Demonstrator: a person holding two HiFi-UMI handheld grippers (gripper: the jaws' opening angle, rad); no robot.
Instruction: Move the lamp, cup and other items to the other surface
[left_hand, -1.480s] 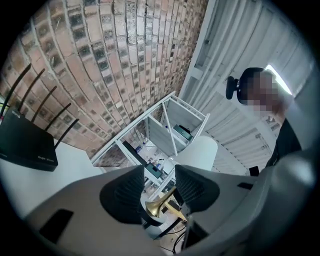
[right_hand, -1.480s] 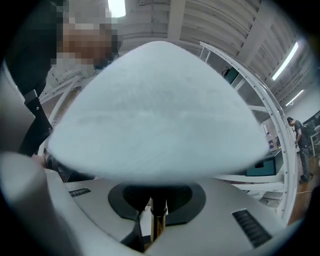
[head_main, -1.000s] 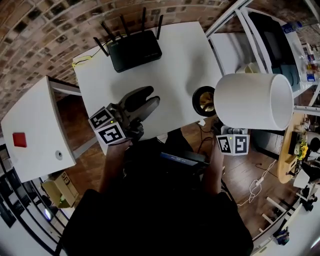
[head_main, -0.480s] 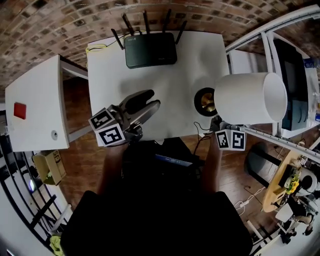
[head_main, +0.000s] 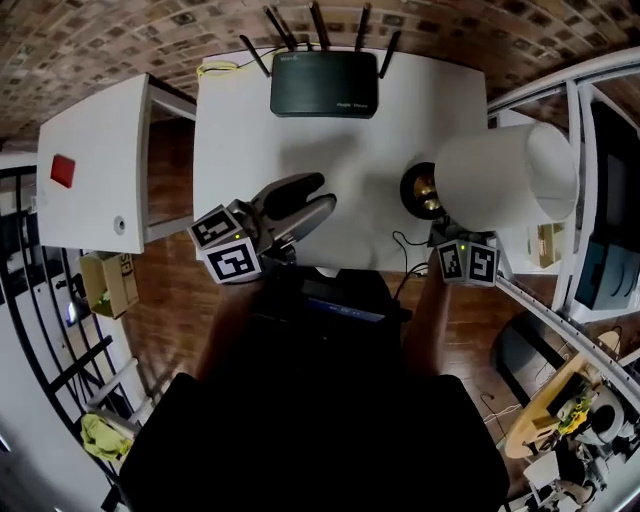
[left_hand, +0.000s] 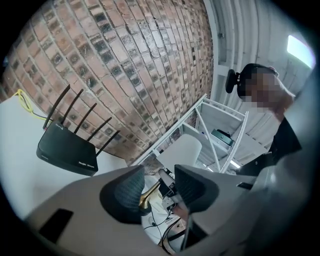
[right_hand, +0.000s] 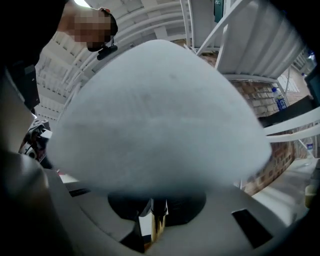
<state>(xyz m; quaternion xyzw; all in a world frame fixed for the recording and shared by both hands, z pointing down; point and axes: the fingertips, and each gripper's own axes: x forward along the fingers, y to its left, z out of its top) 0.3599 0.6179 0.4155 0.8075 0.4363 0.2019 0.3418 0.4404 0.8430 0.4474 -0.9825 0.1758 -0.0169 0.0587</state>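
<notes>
Left tool: I hold it over the near edge of the table. Its jaws stand apart, with nothing between the pads.
Right tool: I have it closed on the lamp's brass stem, just under the shade.
Lamp: right side of the table. The shade leans right, past the table edge. The dark round base is over the table top; I cannot tell whether it touches.
Router: far edge of the table, antennas up.
Second table: left, across a gap. It carries a red block.
</notes>
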